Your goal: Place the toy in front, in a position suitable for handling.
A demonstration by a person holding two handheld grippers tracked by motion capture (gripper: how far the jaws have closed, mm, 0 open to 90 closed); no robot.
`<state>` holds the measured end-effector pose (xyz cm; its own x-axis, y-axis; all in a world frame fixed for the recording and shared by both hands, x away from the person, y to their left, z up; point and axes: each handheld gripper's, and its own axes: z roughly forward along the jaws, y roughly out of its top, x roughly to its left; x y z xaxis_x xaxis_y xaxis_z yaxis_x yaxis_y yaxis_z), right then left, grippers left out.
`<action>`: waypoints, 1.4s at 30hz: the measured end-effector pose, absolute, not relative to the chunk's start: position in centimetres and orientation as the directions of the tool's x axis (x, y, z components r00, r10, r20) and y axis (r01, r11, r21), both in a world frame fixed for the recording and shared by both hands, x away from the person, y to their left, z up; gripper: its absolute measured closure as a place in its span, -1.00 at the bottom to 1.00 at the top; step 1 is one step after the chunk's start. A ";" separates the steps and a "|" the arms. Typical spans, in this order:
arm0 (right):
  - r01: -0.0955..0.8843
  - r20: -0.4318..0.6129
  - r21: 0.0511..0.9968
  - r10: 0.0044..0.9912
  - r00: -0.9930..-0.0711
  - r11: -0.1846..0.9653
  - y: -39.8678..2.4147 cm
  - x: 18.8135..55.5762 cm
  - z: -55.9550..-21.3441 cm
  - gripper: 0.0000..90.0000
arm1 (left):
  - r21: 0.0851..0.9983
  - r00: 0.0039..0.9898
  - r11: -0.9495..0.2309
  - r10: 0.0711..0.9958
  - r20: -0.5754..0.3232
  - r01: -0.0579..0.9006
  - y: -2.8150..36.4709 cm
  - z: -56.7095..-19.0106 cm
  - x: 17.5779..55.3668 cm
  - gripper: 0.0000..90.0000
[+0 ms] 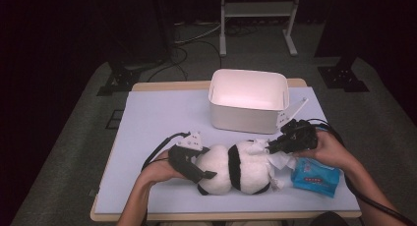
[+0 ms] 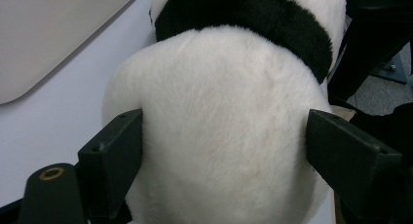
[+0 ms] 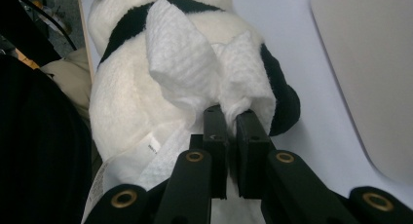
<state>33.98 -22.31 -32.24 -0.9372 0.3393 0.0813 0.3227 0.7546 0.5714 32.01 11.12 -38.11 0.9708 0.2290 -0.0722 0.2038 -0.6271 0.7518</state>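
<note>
A plush panda (image 1: 236, 167) lies on its side near the front edge of the counter (image 1: 157, 118), which is covered by a pale lavender sheet. The left hand-held gripper (image 1: 196, 162) straddles the toy's white rounded end: in the left gripper view its two black jaws stand wide apart with the panda (image 2: 219, 136) filling the gap, each pad pressed into the fur on either side, so it is clamped on the toy.

The right hand-held gripper (image 1: 278, 145) comes in from the right at the panda's other end. Its jaws are drawn together on a bunched white wipe (image 3: 204, 73) (embossed, with a fine dimpled texture), pinching a twisted corner of it; the rest of the sheet spreads over the panda (image 3: 126, 102) across the black band and white fur. In the high view the wipe (image 1: 275, 159) shows as crumpled white against the toy's end.

A small sewn-in tag (image 3: 153, 146) hangs from the toy's seam; its print is too small to read.

Just to the right of the panda lies a blue pack of wipes (image 1: 315, 177) with a white-and-red label panel, whose lettering cannot be made out. Behind, well apart, stands an empty white bin (image 1: 248, 100).
</note>
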 end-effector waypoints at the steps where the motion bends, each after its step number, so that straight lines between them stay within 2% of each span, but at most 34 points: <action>1: 0.319 0.078 0.569 0.336 -0.939 0.758 -22.4 33.9 -32.2 0.87 | 0.753 0.971 -0.627 0.228 -0.071 0.202 11.1 -38.1 32.0 -0.65; 16: 0.302 0.078 0.565 0.315 -0.946 0.768 -21.9 33.7 -31.8 0.87 | 0.748 0.973 -0.635 0.222 -0.066 0.195 11.1 -38.1 31.9 -0.65; 31: 0.241 0.062 0.553 0.250 -0.966 0.798 -18.0 34.8 -30.8 0.87 | 0.744 0.973 -0.638 0.223 -0.066 0.197 11.0 -38.0 31.7 -0.65; 42: 0.204 0.080 0.536 0.192 -0.978 0.819 -14.3 35.8 -31.5 0.87 | 0.746 0.973 -0.637 0.223 -0.065 0.196 11.0 -38.0 31.7 -0.65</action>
